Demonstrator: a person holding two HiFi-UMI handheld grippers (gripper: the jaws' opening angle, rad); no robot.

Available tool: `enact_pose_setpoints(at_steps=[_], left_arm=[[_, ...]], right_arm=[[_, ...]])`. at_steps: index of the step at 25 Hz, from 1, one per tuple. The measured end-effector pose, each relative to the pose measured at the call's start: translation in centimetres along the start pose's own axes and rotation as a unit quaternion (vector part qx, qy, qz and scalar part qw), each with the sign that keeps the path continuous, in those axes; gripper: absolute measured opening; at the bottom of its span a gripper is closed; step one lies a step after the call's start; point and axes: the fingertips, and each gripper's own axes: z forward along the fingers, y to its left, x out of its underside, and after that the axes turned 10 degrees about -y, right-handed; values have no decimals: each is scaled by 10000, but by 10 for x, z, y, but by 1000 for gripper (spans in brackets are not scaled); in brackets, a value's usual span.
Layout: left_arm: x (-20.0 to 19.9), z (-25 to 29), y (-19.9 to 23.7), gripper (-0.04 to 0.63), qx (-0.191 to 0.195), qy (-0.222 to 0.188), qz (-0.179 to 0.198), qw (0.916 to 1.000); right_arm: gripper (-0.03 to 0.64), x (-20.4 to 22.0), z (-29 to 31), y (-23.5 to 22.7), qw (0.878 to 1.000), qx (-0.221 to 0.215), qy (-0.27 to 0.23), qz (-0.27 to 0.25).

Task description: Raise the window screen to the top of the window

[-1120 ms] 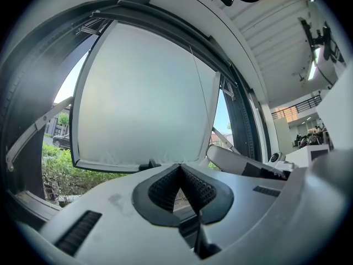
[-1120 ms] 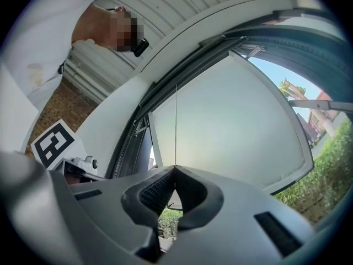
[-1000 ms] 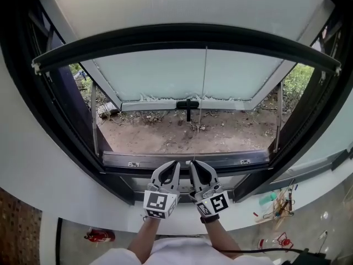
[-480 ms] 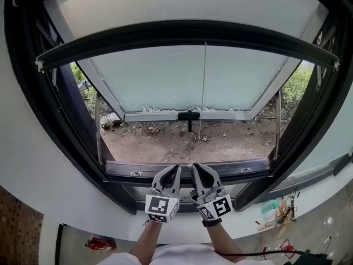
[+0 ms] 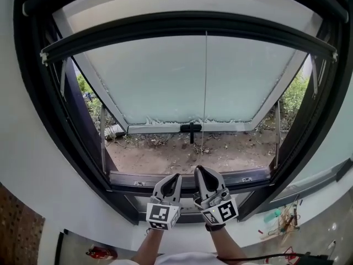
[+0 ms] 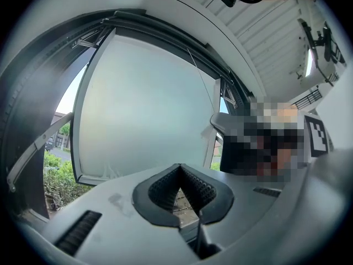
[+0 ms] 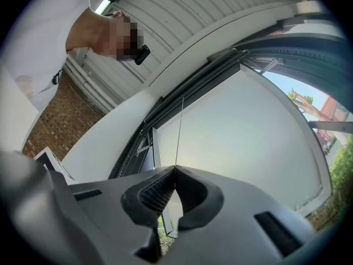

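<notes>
Black metal rims the window frame. The window screen shows as a pale band just under the frame's top edge. It ends in a dark bar that spans the opening from the left side to the right, high up but not against the top.

From the middle of that bar a thin cord drops straight down to the right gripper, which is held up in front of the middle of the frame's bottom rail. In the right gripper view the jaws are pressed together with the cord pinched at their very tips, and from there it runs in a straight line up to the bar.

Just beside it, and slightly lower, is the left gripper. Its jaws are also together, but with nothing between them (only a bit of the rail shows through the gap behind the tips).

Beyond the screen, a frosted sash is swung outward from the top. A black handle sits at the middle of its lower edge, right behind the cord. Under the sash lies bare ground with a few weeds. A white wall surrounds the frame.
</notes>
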Motion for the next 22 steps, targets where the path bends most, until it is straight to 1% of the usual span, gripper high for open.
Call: enact_pose_setpoints(at_steps=[4,8,13,18,20,21,22], left_arm=[[-3,-2,0,2,-18,-40,-3,10000],[-1,-5,-1,2,-2,-7,-23,10000],[-1,-5,-4,2,30,18,-93,10000],[-5,-5,-7,2,46,-40,-107,9999],[-4,-8,-9,2,45,-10,-120,9999],[-3,-9,-9,2,47,14,-129,9999],[-1,-11,-10,2,46,38,-139,9999]], right_arm=[[3,-12,10,0,9998,-38,-146,128],[3,-30,22,4,9990,-190,-341,207],[3,-66,37,5,9973,-161,-661,288],[3,-101,48,16,9935,-421,-986,396],[3,-114,44,19,9911,-436,-1222,307],[3,-116,40,19,9913,-419,-1231,180],[3,-112,37,20,9933,-389,-1084,20]])
